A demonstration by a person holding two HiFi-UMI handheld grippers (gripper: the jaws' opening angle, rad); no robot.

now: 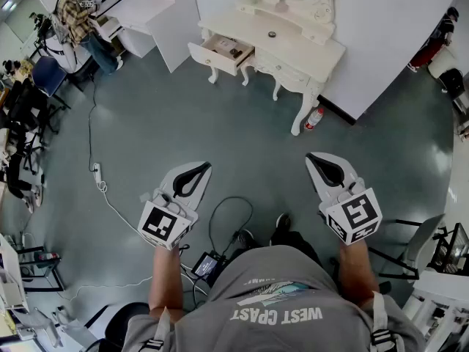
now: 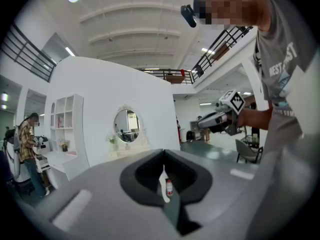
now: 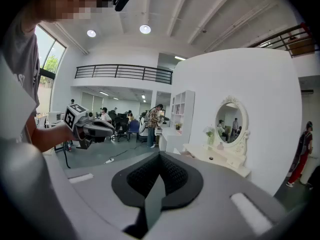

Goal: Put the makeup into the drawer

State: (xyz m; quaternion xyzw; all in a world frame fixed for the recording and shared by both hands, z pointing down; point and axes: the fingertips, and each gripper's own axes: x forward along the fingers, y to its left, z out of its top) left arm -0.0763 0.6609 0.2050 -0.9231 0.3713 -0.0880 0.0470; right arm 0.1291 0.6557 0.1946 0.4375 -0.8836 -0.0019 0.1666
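Observation:
A cream dressing table [image 1: 308,53] stands at the far wall, its left drawer [image 1: 220,50] pulled open with small items inside. A small dark makeup pot [image 1: 272,34] sits on its top, also visible in the right gripper view [image 3: 210,158]. My left gripper [image 1: 203,166] and right gripper [image 1: 314,157] are held out over the floor, well short of the table. Both are shut and hold nothing. The left gripper's jaws [image 2: 163,152] meet at the tips, as do the right's [image 3: 160,154]. Each gripper shows in the other's view: the right gripper [image 2: 202,123], the left gripper [image 3: 107,129].
A plastic bottle [image 1: 314,118] stands on the floor by the table's right leg. An oval mirror [image 3: 229,123] tops the table. Cables and a power strip [image 1: 96,171] lie on the floor to the left. A person [image 1: 73,17] stands at a white desk far left, and chairs stand at the right.

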